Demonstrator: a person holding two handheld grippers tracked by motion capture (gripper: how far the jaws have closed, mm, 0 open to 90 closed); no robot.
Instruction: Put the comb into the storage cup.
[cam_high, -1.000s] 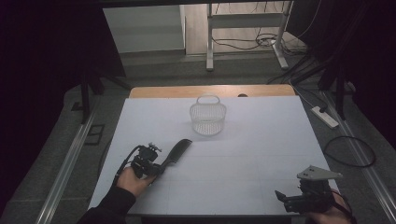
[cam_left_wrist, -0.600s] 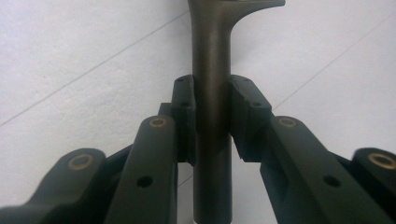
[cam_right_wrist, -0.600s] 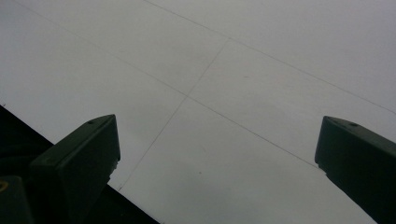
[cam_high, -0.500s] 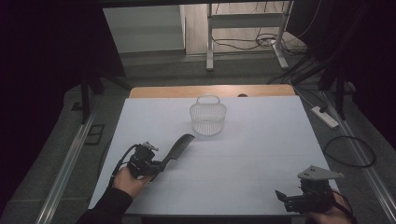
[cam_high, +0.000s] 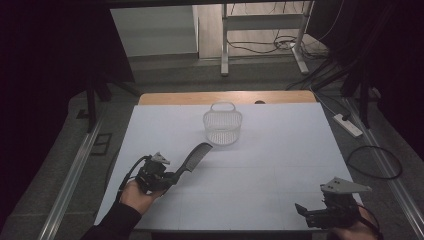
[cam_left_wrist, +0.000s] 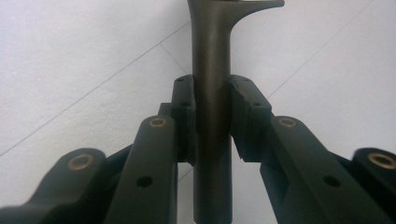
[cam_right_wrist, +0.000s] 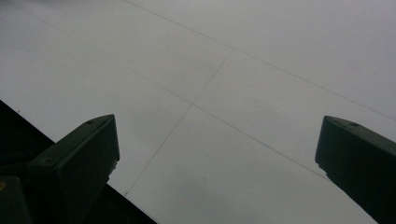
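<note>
A black comb (cam_high: 192, 157) points from my left gripper (cam_high: 169, 177) up toward the clear mesh basket (cam_high: 223, 126) in the high view. My left gripper is shut on the comb's handle, at the table's front left. In the left gripper view the handle (cam_left_wrist: 212, 84) stands between the two pads (cam_left_wrist: 186, 112), which press on it from both sides. At the front right corner my right gripper (cam_high: 306, 214) rests low by the table edge. In the right gripper view its jaws stand wide apart over the bare white surface, so my right gripper (cam_right_wrist: 217, 154) is open with nothing in it.
The white table sheet (cam_high: 280, 150) has a wooden strip (cam_high: 225, 97) at its far edge. A power strip (cam_high: 348, 125) and a cable loop (cam_high: 374, 160) lie on the floor to the right. A metal frame (cam_high: 260, 35) stands beyond the table.
My left gripper has lifted and carried the comb slightly to the right and toward the basket. The right gripper has stayed where it was.
</note>
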